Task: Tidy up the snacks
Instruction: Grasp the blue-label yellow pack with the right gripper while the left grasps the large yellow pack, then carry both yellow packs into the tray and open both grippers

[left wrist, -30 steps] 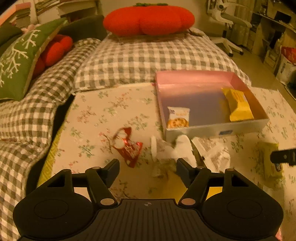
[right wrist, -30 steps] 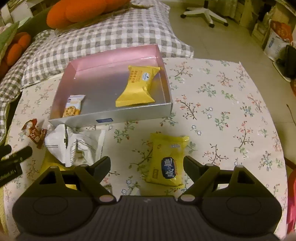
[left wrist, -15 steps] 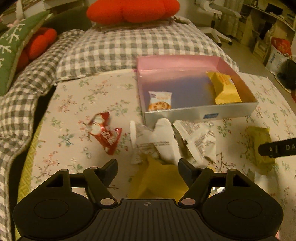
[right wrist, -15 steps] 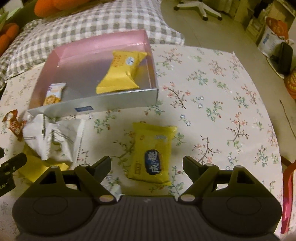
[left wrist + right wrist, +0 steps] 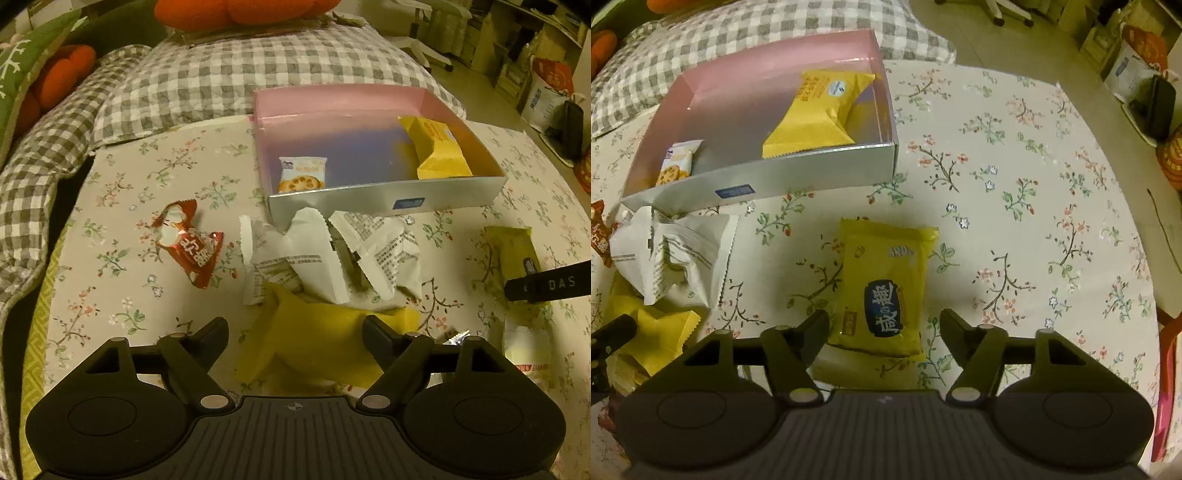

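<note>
A pink-lined silver box (image 5: pixel 384 199) (image 5: pixel 820 173) sits on the floral tablecloth and holds a yellow packet (image 5: pixel 439 147) (image 5: pixel 816 114) and a small cookie packet (image 5: pixel 302 174) (image 5: pixel 676 162). My left gripper (image 5: pixel 295 328) is open, its fingers either side of a plain yellow packet (image 5: pixel 317 339). White wrappers (image 5: pixel 325 254) (image 5: pixel 672 254) lie just past it, a red snack (image 5: pixel 186 242) to the left. My right gripper (image 5: pixel 882 325) is open, straddling the near end of a yellow packet with a blue label (image 5: pixel 884 284) (image 5: pixel 513 254).
Checked cushions (image 5: pixel 236 74) and an orange pillow (image 5: pixel 240 11) lie behind the table. A green cushion (image 5: pixel 14 74) is at the far left. The table's right edge (image 5: pixel 1152 280) drops to the floor with boxes and bags.
Both grippers have pulled back and lowered. The plain yellow packet has come between my left fingers; the blue-label packet has come between my right fingers. Both stay open.
</note>
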A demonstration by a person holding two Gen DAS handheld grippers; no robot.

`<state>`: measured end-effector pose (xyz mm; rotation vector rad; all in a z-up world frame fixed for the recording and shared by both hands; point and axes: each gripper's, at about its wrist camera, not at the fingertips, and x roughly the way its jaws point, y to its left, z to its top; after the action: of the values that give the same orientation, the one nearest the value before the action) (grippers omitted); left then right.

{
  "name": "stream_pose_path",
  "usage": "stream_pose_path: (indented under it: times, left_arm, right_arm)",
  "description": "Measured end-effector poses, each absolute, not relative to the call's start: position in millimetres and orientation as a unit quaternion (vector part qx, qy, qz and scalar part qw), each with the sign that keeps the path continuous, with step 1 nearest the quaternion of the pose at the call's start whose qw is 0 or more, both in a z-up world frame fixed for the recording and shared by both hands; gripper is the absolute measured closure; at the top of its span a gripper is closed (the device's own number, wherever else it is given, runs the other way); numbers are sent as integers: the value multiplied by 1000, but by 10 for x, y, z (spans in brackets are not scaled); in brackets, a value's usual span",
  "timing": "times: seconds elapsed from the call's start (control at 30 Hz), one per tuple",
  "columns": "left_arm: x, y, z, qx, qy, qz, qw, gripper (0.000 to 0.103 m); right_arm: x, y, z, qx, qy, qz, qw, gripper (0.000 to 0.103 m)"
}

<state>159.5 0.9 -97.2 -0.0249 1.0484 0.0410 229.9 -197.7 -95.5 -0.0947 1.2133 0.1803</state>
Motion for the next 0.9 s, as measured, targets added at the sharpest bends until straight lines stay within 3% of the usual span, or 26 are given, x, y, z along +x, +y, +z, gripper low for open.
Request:
stream_pose_path:
  times: [0.4, 0.9]
  left_arm:
    - [1598, -36, -1011, -17, 513, -7, 858, 15]
    - [1642, -71, -1181, -23, 527, -18, 849, 5]
  right_arm:
    - [2299, -1946, -930, -41, 565, 86, 819, 58]
    - [2257, -1899, -717, -17, 541, 111, 834, 59]
